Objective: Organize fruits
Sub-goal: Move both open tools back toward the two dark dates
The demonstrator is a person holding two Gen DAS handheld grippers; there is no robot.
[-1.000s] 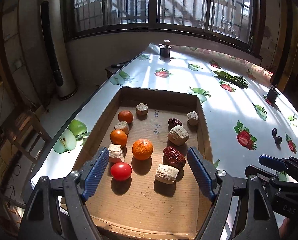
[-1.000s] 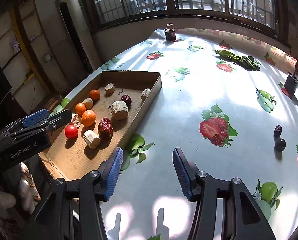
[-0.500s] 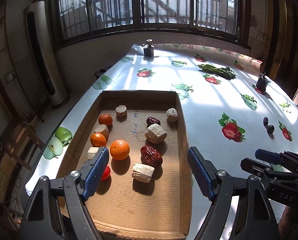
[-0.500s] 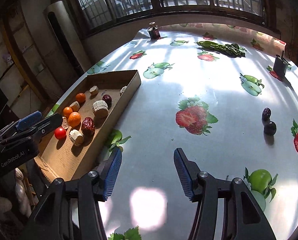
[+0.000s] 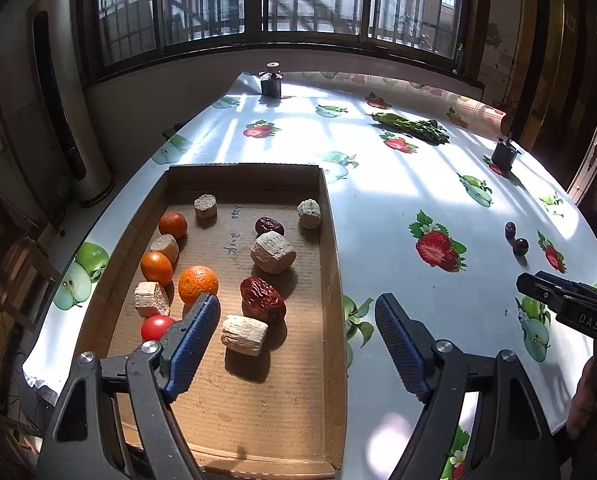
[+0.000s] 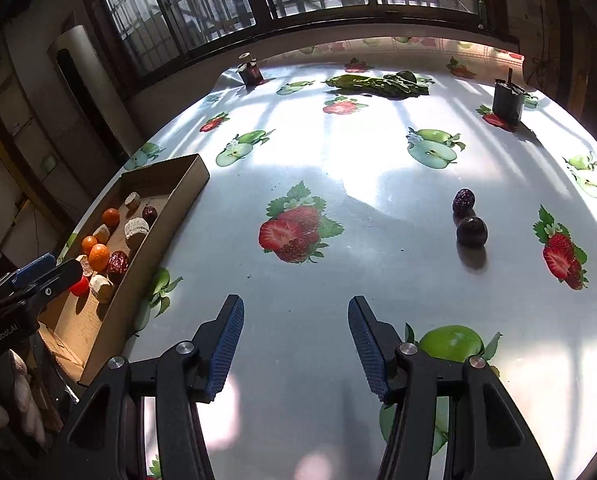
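Note:
A cardboard tray holds oranges, a red tomato, red dates and several beige chunks. My left gripper is open and empty above the tray's near right edge. Two dark fruits, a wrinkled date and a round dark plum, lie on the fruit-print tablecloth, far right of the tray. My right gripper is open and empty above the cloth, short and left of them. The tray also shows in the right wrist view.
Green leafy vegetables lie at the far side. Two small dark cups stand near the far edge. The table edge drops off left of the tray. My right gripper shows at the right edge of the left wrist view.
Both grippers have swung right. The tray has slid left in both views, and the two dark fruits now sit closer ahead of my right gripper. Both stay open.

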